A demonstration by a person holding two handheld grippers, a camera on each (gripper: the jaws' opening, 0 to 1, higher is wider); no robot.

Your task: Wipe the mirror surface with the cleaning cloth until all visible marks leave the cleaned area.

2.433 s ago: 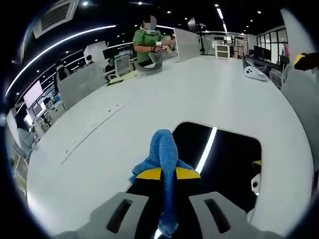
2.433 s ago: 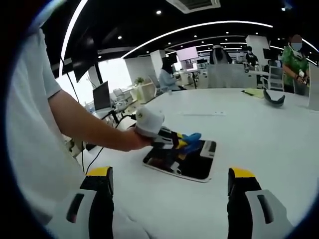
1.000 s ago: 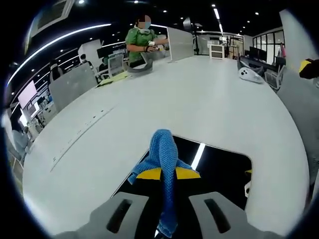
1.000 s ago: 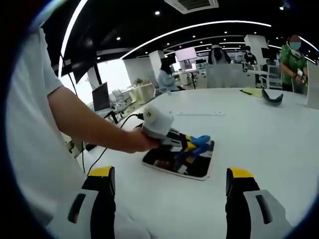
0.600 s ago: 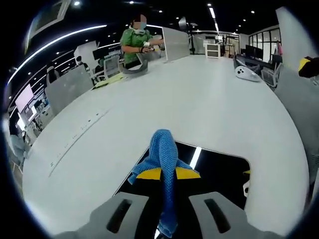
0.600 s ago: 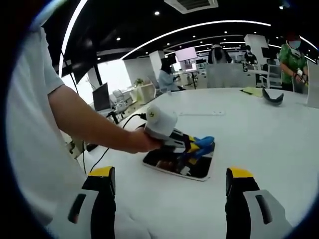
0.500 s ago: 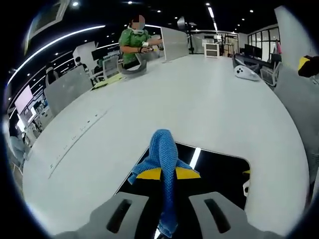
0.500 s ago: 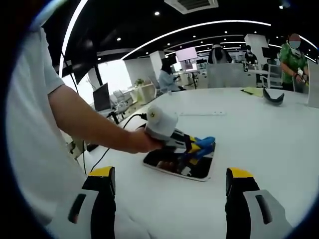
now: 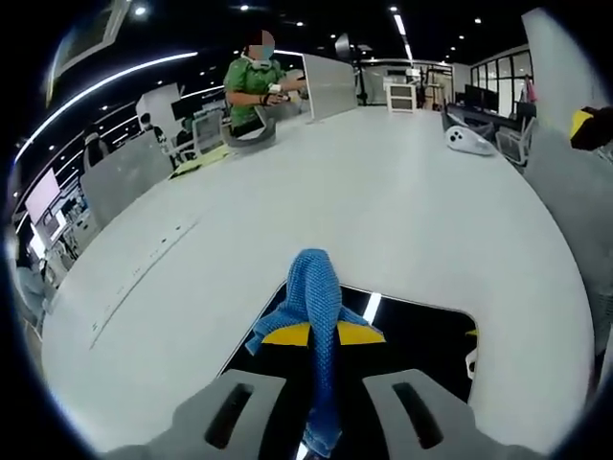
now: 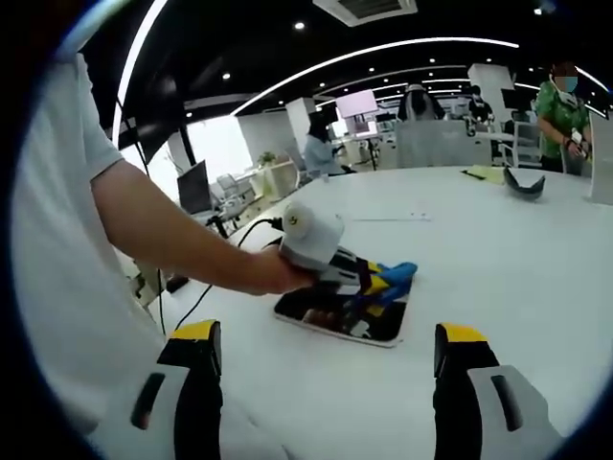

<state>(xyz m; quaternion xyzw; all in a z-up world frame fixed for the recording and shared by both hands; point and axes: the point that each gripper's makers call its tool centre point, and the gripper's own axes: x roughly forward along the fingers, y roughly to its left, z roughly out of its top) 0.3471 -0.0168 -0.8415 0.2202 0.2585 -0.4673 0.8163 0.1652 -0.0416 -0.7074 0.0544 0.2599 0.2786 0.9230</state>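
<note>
While the mirror (image 9: 412, 335) lies flat on the white table (image 9: 402, 192), low and right of centre in the left gripper view, its dark glass reflects a bright ceiling strip. In the right gripper view the mirror (image 10: 359, 321) sits at mid-frame, a dark rectangle with a pale edge. On it rests the blue cleaning cloth (image 9: 314, 316), bunched into a ridge that rises at lower centre of the left gripper view. The left gripper (image 9: 321, 335) has its yellow-tipped jaws clamped together on the cloth's middle, with the cloth's tail hanging between the grey jaw bases at the bottom edge. From the right gripper view the cloth (image 10: 393, 273) pokes out over the mirror's far end, pressed there by the left gripper (image 10: 369, 280), which a person's hand (image 10: 263, 273) grips by its white body. The right gripper (image 10: 321, 355) stands with its jaws wide apart at the bottom corners, holding nothing, above bare table nearer than the mirror. At the upper left of the left gripper view a person in a green top (image 9: 251, 79) stands at the table's far end.
</note>
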